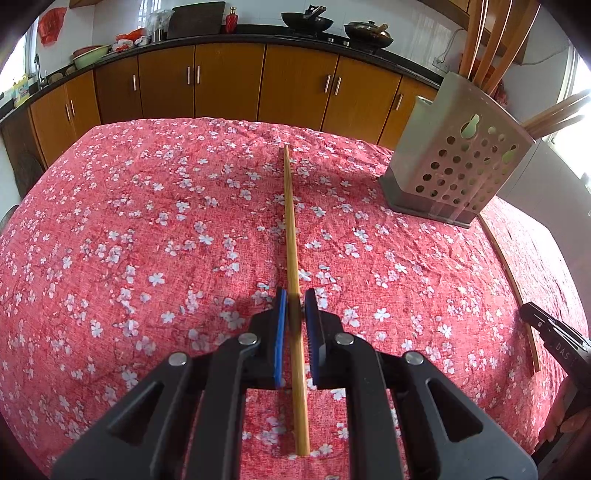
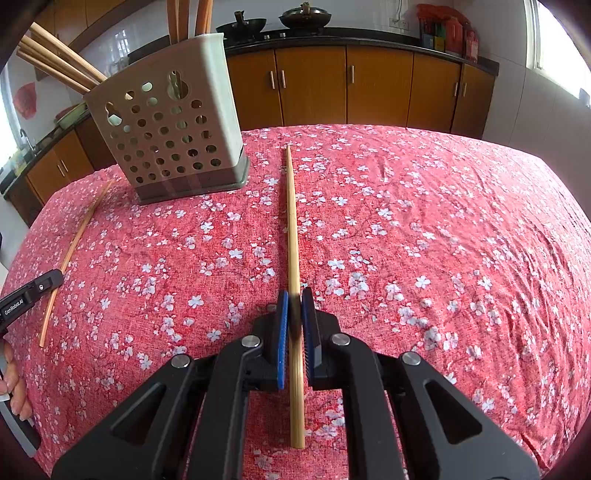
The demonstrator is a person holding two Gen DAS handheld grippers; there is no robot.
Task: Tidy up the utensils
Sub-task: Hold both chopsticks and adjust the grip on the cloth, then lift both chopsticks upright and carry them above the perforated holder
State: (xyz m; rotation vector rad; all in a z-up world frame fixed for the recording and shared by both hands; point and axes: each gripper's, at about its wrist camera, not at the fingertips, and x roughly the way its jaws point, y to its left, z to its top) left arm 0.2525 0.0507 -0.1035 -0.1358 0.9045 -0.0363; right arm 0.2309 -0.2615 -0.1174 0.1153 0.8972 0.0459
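A bamboo chopstick [image 1: 290, 214] lies lengthwise on the red floral tablecloth [image 1: 147, 221], and my left gripper [image 1: 294, 295] is shut on its near half. My right gripper [image 2: 294, 295] is shut the same way on a second chopstick [image 2: 291, 214]. A beige perforated utensil holder [image 1: 454, 162] stands upright on the far part of the table between the two grippers, with several chopsticks [image 1: 491, 44] sticking out of it. The right gripper [image 1: 532, 312] shows at the left wrist view's right edge, over its chopstick [image 1: 509, 269]. The holder [image 2: 173, 129] and the left gripper [image 2: 51, 278] appear left in the right wrist view.
Orange cabinets [image 1: 229, 85] under a dark counter run behind the table, with woks [image 1: 306, 20] on the stove. A hand [image 2: 14, 384] grips the left tool's handle. The table's far edge [image 2: 369, 127] lies just beyond the chopstick tips.
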